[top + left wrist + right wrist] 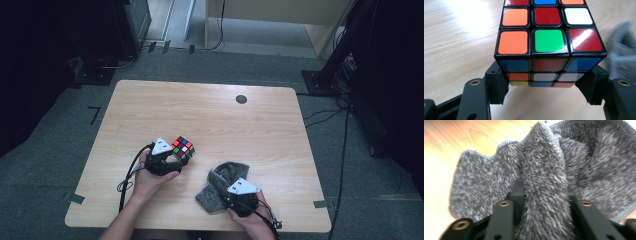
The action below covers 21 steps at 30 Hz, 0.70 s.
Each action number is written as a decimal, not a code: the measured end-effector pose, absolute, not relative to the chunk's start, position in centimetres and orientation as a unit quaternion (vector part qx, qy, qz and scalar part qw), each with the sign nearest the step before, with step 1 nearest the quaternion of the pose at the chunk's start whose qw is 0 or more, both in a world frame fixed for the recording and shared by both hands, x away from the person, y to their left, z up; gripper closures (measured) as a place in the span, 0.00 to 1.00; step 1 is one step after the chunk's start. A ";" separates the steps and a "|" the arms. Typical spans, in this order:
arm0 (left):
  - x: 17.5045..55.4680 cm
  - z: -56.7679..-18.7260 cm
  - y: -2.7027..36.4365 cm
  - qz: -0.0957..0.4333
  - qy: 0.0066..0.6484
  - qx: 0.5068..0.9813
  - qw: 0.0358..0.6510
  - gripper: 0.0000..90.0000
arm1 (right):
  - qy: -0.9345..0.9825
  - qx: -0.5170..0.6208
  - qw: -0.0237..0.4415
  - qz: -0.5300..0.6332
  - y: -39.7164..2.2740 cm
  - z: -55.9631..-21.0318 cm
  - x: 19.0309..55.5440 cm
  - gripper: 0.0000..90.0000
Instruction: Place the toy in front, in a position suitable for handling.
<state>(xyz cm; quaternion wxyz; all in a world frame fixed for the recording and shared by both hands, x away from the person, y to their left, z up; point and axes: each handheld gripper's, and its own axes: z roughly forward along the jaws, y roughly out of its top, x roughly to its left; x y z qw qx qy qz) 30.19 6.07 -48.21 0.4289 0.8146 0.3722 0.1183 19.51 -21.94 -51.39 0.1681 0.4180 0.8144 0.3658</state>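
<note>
High view, left gripper (pixel 172 159): held in the person's left hand (pixel 150 180) at the near-left of the table (pixel 210 107), clamped on the puzzle cube (pixel 183 148), which sits at its tip and looks lifted off the wood.
High view, right gripper (pixel 239 196): held in the right hand (pixel 252 220) at the near edge, its tip buried in the grey fuzzy cloth (pixel 222 182), which lies rumpled on the table.
High view, key relation: the cube lies up and to the left of the cloth, a clear gap between them; the cloth's long axis runs from near-left to far-right, toward the cube's side. The left hand is the nearer one to the cube, the right to the cloth.
Left gripper view, grip: the cube (pixel 547 45) fills the space between the two black jaws, which press on its lower layers from both sides; orange, green and red stickers face up. A blur of grey cloth (pixel 624 50) shows at the right edge.
Right gripper view, grip: the jaws have pinched a raised fold of the cloth (pixel 544 185) between them; the rest spreads out to both sides over the wood.
Judgement, next move: bringing cube and cloth together means closing that gap, most likely by carrying the cube rightward toward the held fold.
</note>
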 end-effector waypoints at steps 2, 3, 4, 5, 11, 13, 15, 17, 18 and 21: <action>29.0 -47.9 6.1 0.125 0.359 0.820 0.428 0.38 | 0.810 0.425 0.161 0.370 -22.3 -50.8 19.8 0.80; 28.4 -47.8 6.1 0.125 0.351 0.823 0.429 0.38 | 0.806 0.427 0.164 0.375 -22.5 -50.3 19.8 0.81; 27.9 -47.7 6.0 0.127 0.343 0.825 0.431 0.38 | 0.799 0.430 0.170 0.384 -22.6 -49.7 19.9 0.82; 27.4 -47.7 5.9 0.127 0.334 0.828 0.432 0.38 | 0.792 0.430 0.177 0.396 -22.7 -48.9 19.9 0.82; 25.2 -48.0 4.5 0.133 0.282 0.847 0.430 0.38 | 0.758 0.405 0.202 0.470 -22.0 -44.0 20.4 0.82; 24.6 -48.0 3.9 0.139 0.264 0.857 0.421 0.38 | 0.752 0.390 0.210 0.488 -21.6 -42.7 20.4 0.81; 24.1 -47.8 3.5 0.133 0.255 0.856 0.430 0.38 | 0.753 0.377 0.223 0.491 -21.1 -41.8 20.4 0.81; 23.5 -47.5 3.1 0.131 0.248 0.857 0.433 0.38 | 0.751 0.369 0.224 0.499 -20.6 -41.4 20.2 0.81; 23.2 -47.5 2.8 0.134 0.243 0.858 0.432 0.38 | 0.750 0.365 0.218 0.506 -20.3 -41.4 20.1 0.81; 22.5 -47.4 2.0 0.152 0.224 0.870 0.413 0.38 | 0.761 0.348 0.191 0.513 -19.0 -41.9 19.8 0.80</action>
